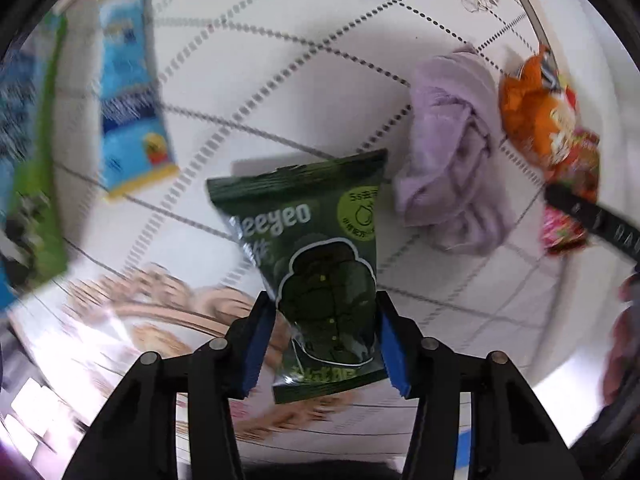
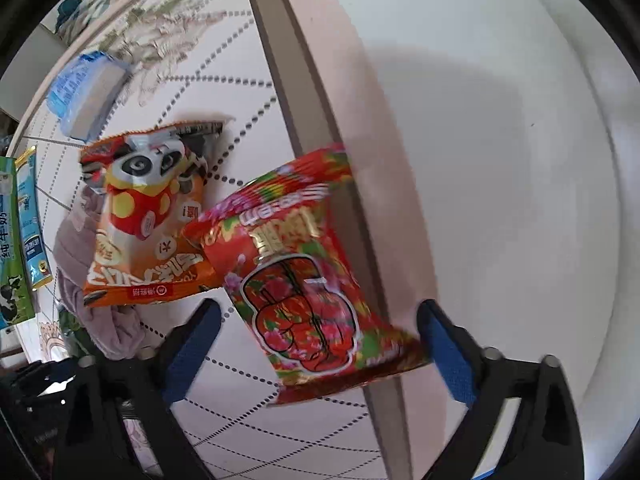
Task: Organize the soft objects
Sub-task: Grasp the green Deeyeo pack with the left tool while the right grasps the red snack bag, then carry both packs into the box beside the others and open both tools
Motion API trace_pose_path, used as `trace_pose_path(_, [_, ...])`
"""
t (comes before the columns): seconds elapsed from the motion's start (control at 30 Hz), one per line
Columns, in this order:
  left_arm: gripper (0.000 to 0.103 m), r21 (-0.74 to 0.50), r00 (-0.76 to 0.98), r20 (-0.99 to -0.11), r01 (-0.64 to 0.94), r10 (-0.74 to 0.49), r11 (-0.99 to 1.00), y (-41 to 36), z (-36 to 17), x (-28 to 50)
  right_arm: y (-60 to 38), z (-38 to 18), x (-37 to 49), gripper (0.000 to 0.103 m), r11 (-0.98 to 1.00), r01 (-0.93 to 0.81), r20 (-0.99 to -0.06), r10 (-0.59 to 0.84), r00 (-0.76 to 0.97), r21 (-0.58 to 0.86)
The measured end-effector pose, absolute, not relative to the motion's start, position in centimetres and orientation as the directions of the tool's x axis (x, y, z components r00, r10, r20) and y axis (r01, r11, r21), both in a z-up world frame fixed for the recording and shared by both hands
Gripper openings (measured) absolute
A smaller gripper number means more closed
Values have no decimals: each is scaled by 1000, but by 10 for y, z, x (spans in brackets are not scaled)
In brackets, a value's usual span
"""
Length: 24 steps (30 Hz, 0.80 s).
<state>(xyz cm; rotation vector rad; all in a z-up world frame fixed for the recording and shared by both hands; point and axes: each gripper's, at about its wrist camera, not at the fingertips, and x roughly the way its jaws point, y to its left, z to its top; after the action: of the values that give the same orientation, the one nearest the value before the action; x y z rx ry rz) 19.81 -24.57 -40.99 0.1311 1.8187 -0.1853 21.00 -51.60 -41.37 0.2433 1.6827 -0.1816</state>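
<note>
While our left gripper [image 1: 326, 344] pinches the green snack bag [image 1: 316, 264] mid-tabletop, we should centre the right gripper [image 2: 320, 356] (open, not yet pressing) on the red snack bag [image 2: 304, 276] overhanging the tabletop's [image 2: 224, 100] edge, then squeeze gently.

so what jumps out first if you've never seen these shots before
The dark green snack bag sits between the left gripper's blue pads. In the right wrist view, a bright red snack bag lies between the open right gripper fingers, overhanging the table edge, beside an orange panda-print bag. A crumpled lilac cloth lies right of the green bag.
</note>
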Motion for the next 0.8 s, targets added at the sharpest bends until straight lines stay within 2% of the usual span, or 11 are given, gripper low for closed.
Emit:
trace_pose_path(0.03, [47, -45, -241, -971, 205, 6, 978, -243, -409, 198, -516, -413, 210, 69, 963, 270, -993, 49, -112, 17])
trace_pose_path(0.07, [47, -36, -236, -972, 214, 16, 976, -242, -410, 198, -515, -412, 208, 56, 961, 276, -992, 53, -118, 19])
trace_pose_path(0.1, [47, -31, -230, -973, 215, 20, 976, -240, -411, 198, -515, -412, 205, 53, 956, 291, -988, 74, -132, 33])
trace_pose_path(0.2, [48, -68, -256, -967, 177, -21, 982, -232, -417, 203, -509, -414, 193, 53, 944, 317, -976, 151, -158, 94])
trace_pose_path(0.33, [50, -102, -274, -960, 118, -67, 988, -219, -425, 208, -508, -417, 185, 56, 938, 336, -981, 139, -135, 87])
trace_pose_path(0.43, [47, -107, -261, -963, 117, -73, 987, -219, -424, 205, -509, -419, 184, 58, 929, 362, -984, 129, -124, 76])
trace_pose_path(0.57, [35, -115, -230, -969, 126, -84, 985, -215, -413, 218, -510, -418, 183, 51, 923, 383, -988, 100, -116, 48])
trace_pose_path(0.67, [32, -96, -200, -978, 149, -65, 984, -213, -404, 213, -501, -414, 175, 49, 912, 407, -988, 108, -113, 53])
trace_pose_path(0.8, [31, -127, -179, -979, 142, -101, 982, -204, -383, 203, -481, -405, 152, 48, 903, 422, -985, 140, -104, 84])
